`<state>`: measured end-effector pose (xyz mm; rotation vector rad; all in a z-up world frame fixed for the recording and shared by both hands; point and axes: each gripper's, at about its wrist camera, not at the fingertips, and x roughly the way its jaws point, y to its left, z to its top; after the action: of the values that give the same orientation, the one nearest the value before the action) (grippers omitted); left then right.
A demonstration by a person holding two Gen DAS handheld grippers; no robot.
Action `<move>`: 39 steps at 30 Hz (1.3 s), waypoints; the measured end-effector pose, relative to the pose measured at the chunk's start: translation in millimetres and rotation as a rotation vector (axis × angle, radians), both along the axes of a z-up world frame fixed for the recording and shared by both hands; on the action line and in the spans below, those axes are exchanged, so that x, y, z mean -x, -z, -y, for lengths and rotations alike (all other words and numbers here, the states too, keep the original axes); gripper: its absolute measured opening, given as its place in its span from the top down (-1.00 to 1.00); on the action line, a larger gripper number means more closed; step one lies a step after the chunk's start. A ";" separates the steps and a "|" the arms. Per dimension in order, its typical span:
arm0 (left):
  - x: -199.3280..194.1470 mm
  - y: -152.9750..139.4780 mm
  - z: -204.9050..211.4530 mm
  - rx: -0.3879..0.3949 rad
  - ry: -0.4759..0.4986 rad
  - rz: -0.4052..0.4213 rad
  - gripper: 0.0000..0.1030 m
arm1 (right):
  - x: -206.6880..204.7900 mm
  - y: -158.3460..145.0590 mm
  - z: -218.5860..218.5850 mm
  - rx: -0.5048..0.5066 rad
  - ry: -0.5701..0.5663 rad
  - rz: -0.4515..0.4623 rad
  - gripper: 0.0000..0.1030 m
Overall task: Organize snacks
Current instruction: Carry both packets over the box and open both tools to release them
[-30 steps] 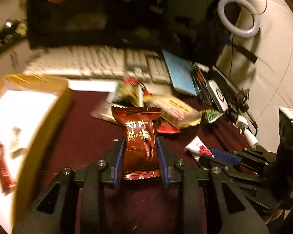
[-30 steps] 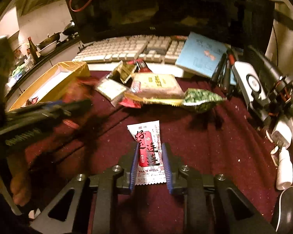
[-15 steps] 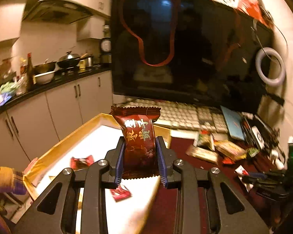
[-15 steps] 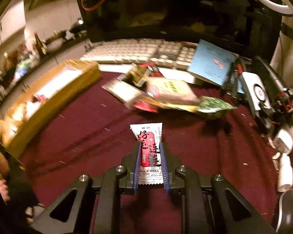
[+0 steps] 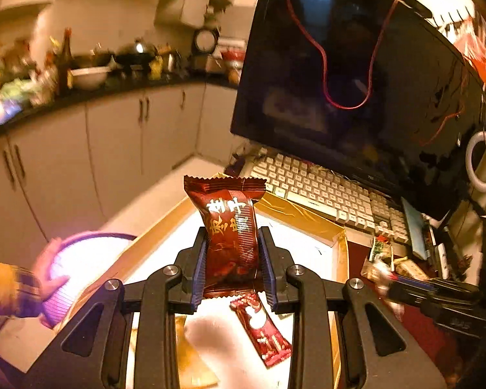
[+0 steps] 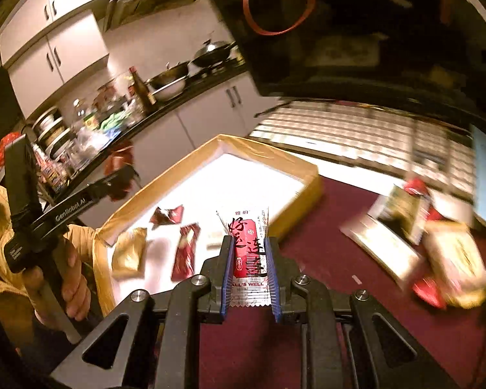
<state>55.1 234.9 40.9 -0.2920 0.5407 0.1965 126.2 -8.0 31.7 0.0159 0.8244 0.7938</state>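
My left gripper (image 5: 232,256) is shut on a dark red snack packet (image 5: 230,230) with gold lettering, held upright above the gold-rimmed box (image 5: 307,214) with a white floor. A red stick packet (image 5: 262,327) lies in the box below it. My right gripper (image 6: 249,256) is shut on a white and red sachet (image 6: 248,249), held over the maroon cloth next to the box's near wall (image 6: 295,207). Several packets lie in the box (image 6: 184,256). The left gripper (image 6: 113,178) with its packet shows at the left of the right wrist view. A pile of loose snacks (image 6: 437,253) lies on the cloth at the right.
A keyboard (image 5: 324,191) and a large dark monitor (image 5: 356,81) stand behind the box. A hand (image 5: 48,272) touches a pale round thing at the box's left. A person's hand (image 6: 71,285) holds the left gripper's handle. Kitchen cabinets and a cluttered counter fill the background.
Both grippers have swung left and up from the snack pile toward the box, each still holding its packet. The left one has come over the box's floor.
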 end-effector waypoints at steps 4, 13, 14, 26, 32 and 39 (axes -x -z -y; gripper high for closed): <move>-27.7 7.6 -12.2 0.001 -0.009 -0.077 0.49 | -31.1 2.3 -44.9 0.020 -0.041 -0.043 0.63; -77.2 32.0 -14.9 0.046 0.077 -0.291 0.49 | -76.9 31.0 -105.9 0.149 -0.048 -0.087 0.63; -82.7 33.0 -13.9 0.040 0.083 -0.308 0.49 | -80.0 36.0 -108.4 0.162 -0.044 -0.097 0.63; -109.0 56.7 -10.0 0.046 0.130 -0.466 0.42 | -82.6 55.5 -109.1 0.218 -0.041 -0.105 0.55; -84.7 44.1 -14.4 0.013 0.077 -0.411 0.14 | -83.1 51.8 -103.8 0.189 -0.029 -0.126 0.53; -72.0 40.2 -19.0 0.031 0.049 -0.389 0.14 | -75.9 31.2 -81.0 0.133 -0.015 -0.118 0.50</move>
<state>127.1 253.8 0.7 -0.2712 0.9361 0.1984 202.1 73.0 0.5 -0.0616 0.9887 0.7559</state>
